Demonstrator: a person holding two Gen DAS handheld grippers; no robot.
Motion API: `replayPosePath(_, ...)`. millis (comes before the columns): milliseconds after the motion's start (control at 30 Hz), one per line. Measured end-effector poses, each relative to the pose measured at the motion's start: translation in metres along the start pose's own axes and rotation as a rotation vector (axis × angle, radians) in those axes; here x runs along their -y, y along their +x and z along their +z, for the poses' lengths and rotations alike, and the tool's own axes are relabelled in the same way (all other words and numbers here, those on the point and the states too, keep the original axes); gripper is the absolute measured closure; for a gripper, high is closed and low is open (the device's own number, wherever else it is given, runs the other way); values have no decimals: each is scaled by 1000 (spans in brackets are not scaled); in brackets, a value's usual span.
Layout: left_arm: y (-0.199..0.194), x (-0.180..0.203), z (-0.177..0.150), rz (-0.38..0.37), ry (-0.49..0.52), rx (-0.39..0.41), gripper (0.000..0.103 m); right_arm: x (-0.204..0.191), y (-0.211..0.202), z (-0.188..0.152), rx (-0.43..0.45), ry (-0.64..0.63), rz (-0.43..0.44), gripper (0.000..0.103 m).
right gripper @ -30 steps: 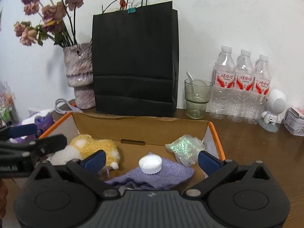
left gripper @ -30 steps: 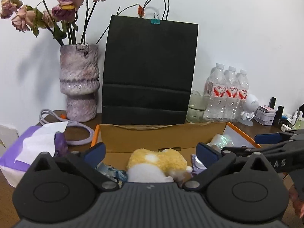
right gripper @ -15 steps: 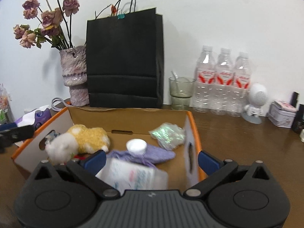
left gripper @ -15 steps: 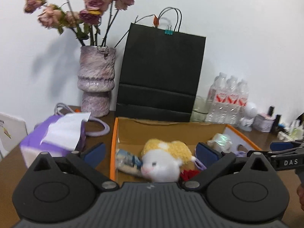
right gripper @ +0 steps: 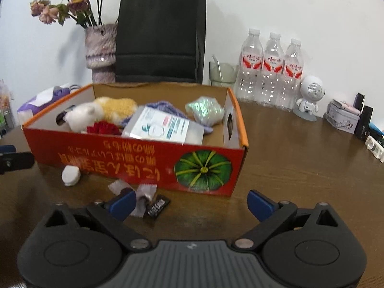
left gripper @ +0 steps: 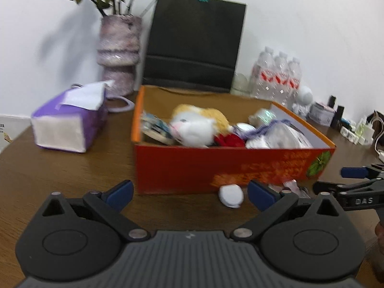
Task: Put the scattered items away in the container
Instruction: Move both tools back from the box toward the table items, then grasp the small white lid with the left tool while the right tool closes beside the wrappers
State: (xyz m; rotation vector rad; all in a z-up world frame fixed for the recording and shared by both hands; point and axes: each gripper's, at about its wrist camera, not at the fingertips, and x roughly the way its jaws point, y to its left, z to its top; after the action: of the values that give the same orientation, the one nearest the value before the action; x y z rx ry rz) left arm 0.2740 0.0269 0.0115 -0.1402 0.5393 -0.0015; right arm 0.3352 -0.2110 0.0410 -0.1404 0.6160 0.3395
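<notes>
Closing slightly but empty, my right hand-held gripper (right gripper: 189, 202) sits nearest the dark candy wrapper (right gripper: 157, 206) lying just inside its left finger, before the box (right gripper: 144, 160).

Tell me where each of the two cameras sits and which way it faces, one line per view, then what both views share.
Left wrist view: sits on the left claw, looking forward and down over the table at the red box's long side; its own open blue fingertips show, and the right claw enters at the right edge.
Right wrist view: sits on the right claw, jaws closing on nothing, facing the same box from further right; the left claw shows at the left edge.
Shared: the box, plush toy, white puck, black bag, vase, water bottles.
</notes>
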Motion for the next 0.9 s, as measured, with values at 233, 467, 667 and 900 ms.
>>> replayPosePath(233, 28, 26, -6, 59, 29, -54, 0, -1, 12, -3, -28, 18, -9, 21)
replayPosePath(467, 42, 40, -7, 105, 41, -95, 14, -4, 20, -4, -51, 15, 21, 41)
replayPosePath(667, 46, 46, -7, 133, 56, -102, 49, -6, 17, -6, -42, 3, 77, 93)
replayPosePath(900, 35, 49, -13, 119, 61, -91, 74, -9, 3, -11, -20, 4, 115, 94)
